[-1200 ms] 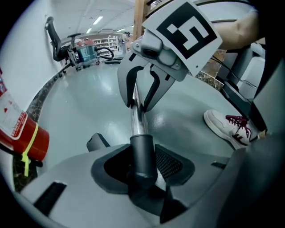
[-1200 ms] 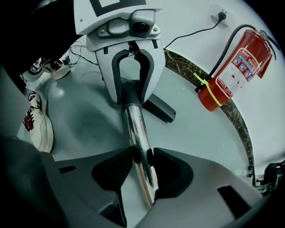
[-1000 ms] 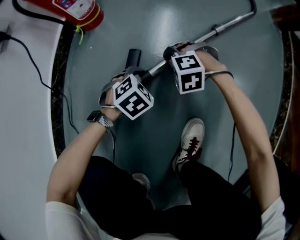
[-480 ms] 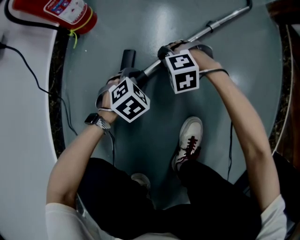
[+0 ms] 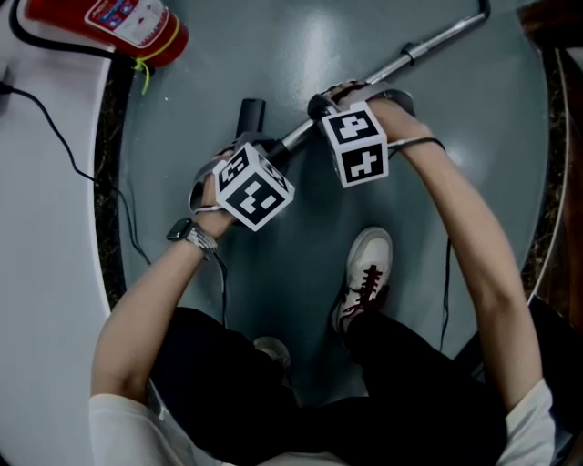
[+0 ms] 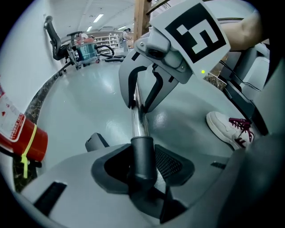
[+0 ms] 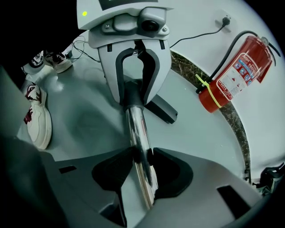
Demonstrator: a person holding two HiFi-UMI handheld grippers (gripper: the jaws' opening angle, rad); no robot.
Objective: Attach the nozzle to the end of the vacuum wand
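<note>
Clamping with the left gripper (image 6: 142,167) on the round collar of a dark grey plastic nozzle (image 6: 142,147), pads pressed against both sides of it. Clenching the right gripper (image 7: 141,156) round a shiny chrome metal vacuum wand (image 7: 138,129), a little further up the tube and just beside the left gripper.

Seen in the left gripper view: chrome tube running straight into the nozzle's collar, the two in one line, with the flat dark mouth of the nozzle poking out at centre left over a smooth grey-green floor (image 5: 301,55); touching the floor or just above it, impossible to tell.

Held in the upper middle of the head view, with both black-and-white marker cubes side by side, the wand slanting away to the upper right corner and the nozzle tip pointing towards the top of the frame.

Sitting in the upper left corner, a red cylindrical fire extinguisher (image 5: 118,23) with a yellow tie, beside a dark speckled stone border (image 5: 109,182) curving down the left side.

Planted below the grippers, at lower centre, a white lace-up shoe with dark red laces (image 5: 369,273).

Strapped on the left wrist, a metal-banded watch (image 5: 187,229)
</note>
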